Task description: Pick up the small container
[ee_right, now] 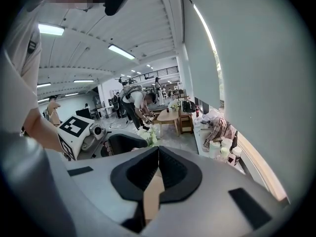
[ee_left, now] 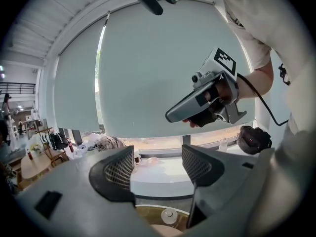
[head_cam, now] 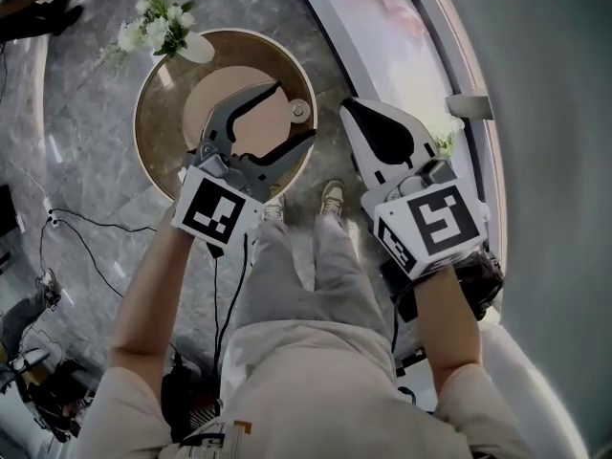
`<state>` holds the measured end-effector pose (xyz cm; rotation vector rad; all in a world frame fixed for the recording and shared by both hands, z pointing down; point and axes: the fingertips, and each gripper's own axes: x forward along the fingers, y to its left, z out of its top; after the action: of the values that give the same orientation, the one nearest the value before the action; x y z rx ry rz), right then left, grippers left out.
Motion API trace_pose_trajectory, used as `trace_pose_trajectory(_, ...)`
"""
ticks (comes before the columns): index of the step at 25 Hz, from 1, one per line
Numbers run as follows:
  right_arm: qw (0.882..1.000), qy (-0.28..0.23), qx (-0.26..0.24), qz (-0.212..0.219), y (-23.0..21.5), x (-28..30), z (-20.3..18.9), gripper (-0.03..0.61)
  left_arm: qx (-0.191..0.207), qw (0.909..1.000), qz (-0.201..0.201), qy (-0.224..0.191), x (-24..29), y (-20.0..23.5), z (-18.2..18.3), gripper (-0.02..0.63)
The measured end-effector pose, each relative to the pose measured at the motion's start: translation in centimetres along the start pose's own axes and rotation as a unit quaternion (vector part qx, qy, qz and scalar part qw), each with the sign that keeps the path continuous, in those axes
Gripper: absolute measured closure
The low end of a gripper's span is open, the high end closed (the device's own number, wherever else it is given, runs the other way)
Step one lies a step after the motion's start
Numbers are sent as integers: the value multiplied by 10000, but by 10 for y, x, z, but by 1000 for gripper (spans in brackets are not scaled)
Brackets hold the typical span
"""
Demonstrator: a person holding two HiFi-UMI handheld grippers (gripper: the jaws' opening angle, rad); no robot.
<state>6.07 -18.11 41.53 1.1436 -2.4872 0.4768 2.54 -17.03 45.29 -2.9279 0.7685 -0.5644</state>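
Observation:
The small container (head_cam: 300, 111), a little round clear pot with a lid, stands on the round brown table (head_cam: 158, 127) near its right edge. In the head view my left gripper (head_cam: 295, 113) is open, with its two jaws framing the container from above. The left gripper view has the container (ee_left: 169, 215) low down, below the open left gripper (ee_left: 158, 164), with nothing between the pads. My right gripper (head_cam: 349, 109) is shut and empty, hanging just right of the table; its own view shows the right gripper (ee_right: 158, 149) with the jaws pressed together.
A bunch of white flowers (head_cam: 158, 22) lies at the table's far edge. A long white window ledge (head_cam: 382, 36) runs along the right, bearing bottles (ee_right: 222, 149). Cables (head_cam: 86, 228) trail over the grey marble floor to the left. The person's shoes (head_cam: 330, 199) stand by the table.

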Motion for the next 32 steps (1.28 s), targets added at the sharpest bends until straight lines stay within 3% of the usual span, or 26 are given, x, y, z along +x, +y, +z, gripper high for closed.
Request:
trace_pose_trajectory(4, 9999, 144, 49, 5, -9, 18, -22, 571, -94, 9999, -89, 87, 19, -2, -32, 322)
trace_pose_trajectory(9, 9994, 317, 109, 48, -15, 41, -51, 571, -108, 9995, -259, -117, 46, -12, -71, 301)
trace_pose_trajectory(24, 9967, 714, 314, 204, -21, 102, -155, 571, -26, 9975, -621, 347, 103, -42, -204, 279)
trace_pose_trajectory(32, 9952, 848, 425, 227, -23, 125, -214, 571, -402, 9957, -601, 581, 126, -47, -272, 267)
